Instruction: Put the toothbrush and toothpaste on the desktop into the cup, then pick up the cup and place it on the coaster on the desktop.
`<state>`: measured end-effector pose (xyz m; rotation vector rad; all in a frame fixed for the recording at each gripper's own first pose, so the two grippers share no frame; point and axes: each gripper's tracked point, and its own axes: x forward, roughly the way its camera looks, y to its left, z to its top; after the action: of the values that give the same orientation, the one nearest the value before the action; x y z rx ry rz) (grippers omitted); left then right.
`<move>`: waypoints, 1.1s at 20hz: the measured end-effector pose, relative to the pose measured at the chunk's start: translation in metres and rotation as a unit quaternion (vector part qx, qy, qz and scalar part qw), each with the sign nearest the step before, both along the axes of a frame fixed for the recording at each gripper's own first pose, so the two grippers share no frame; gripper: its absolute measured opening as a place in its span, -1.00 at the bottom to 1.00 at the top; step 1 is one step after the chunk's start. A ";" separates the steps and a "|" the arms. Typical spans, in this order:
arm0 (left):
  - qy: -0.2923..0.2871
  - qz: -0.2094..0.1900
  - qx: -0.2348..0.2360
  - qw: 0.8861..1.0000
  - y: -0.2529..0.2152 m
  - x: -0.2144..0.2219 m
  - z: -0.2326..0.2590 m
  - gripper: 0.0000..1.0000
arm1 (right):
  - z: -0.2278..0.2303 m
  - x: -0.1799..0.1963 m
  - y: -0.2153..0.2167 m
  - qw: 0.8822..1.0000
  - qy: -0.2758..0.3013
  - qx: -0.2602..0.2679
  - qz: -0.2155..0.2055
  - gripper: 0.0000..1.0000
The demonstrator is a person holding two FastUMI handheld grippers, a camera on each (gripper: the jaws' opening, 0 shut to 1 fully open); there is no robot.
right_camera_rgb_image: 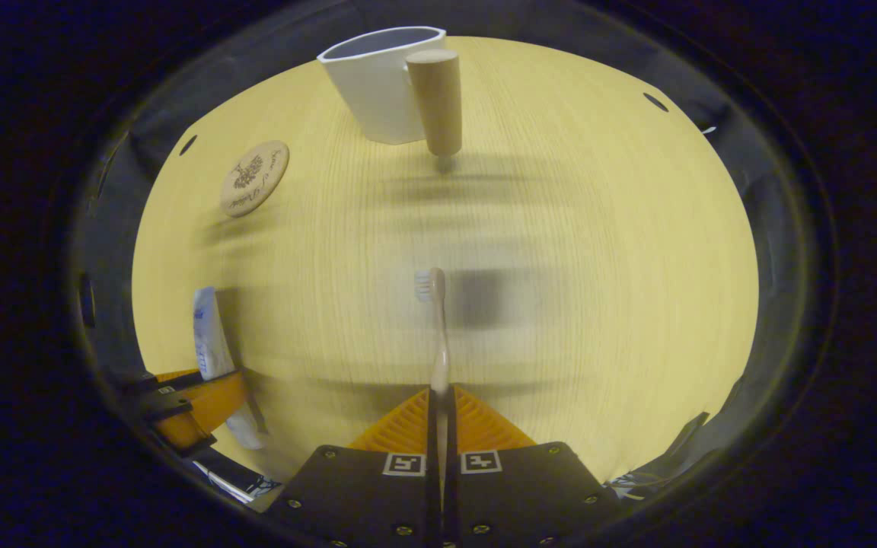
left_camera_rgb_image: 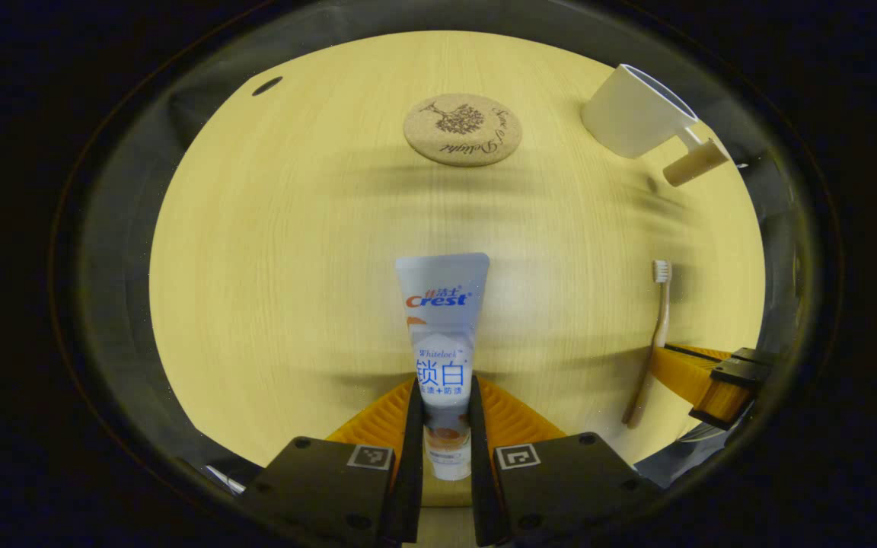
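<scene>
Toothpaste (left_camera_rgb_image: 442, 335) sat clamped at cap end between your left gripper (left_camera_rgb_image: 444, 426) fingers; soft tube, so you gripped near stiff cap. Toothbrush (right_camera_rgb_image: 438, 342), light and stiff, was pinched by handle in right gripper (right_camera_rgb_image: 441, 415). Cup (right_camera_rgb_image: 381, 84) stood beyond, coaster (right_camera_rgb_image: 254, 178) apart.

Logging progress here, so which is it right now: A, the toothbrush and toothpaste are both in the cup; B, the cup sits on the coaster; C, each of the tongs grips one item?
C: the left tongs clamp the toothpaste, the right tongs clamp the toothbrush; the cup stands apart from the coaster.
</scene>
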<state>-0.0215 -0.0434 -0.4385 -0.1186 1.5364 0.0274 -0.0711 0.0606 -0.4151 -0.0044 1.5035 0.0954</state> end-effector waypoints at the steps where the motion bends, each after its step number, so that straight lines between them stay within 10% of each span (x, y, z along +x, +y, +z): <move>1: 0.000 0.001 0.001 1.000 0.001 0.000 -0.001 -0.29 | -0.002 0.001 0.001 1.000 -0.004 0.000 0.006 -0.94; 22: -0.047 -0.001 -0.019 0.999 -0.004 0.025 0.047 -0.30 | 0.091 0.059 0.011 0.990 -0.110 0.071 -0.045 -0.95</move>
<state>0.0033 -0.0475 -0.3914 -0.1474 1.4436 -0.0086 -0.0123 0.0716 -0.3241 0.1616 1.2722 0.1255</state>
